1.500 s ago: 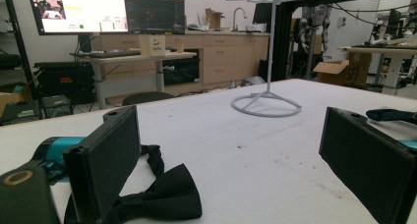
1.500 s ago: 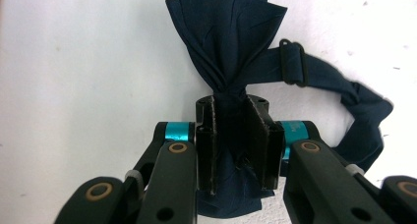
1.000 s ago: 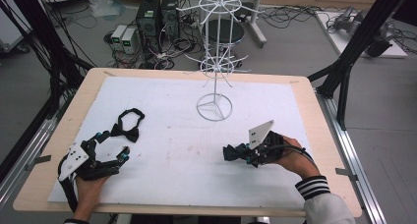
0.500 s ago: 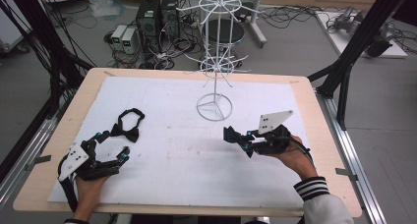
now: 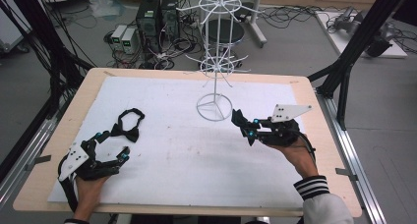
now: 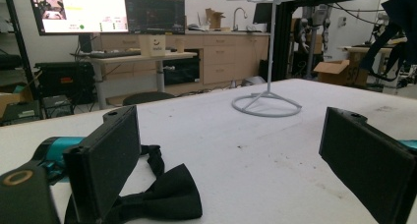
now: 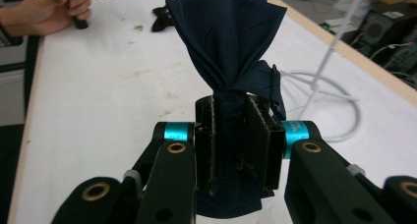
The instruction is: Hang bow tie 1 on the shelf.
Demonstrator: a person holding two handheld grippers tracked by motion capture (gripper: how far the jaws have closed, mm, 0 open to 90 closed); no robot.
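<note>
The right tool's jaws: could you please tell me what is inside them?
A navy bow tie, pinched at its middle; the part pressed between the pads is hidden.

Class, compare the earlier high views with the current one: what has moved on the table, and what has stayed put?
The right gripper, shut on the navy bow tie, has lifted and shifted toward the white wire stand. The left gripper, jaws open, the black bow tie and the stand stayed put.

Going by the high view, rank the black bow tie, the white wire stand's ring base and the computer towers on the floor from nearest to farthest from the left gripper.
1. Black bow tie: on the white mat, just ahead of the left gripper.
2. Wire stand's ring base: mid-table, off to the right.
3. Computer towers: on the floor beyond the table's far edge.
</note>
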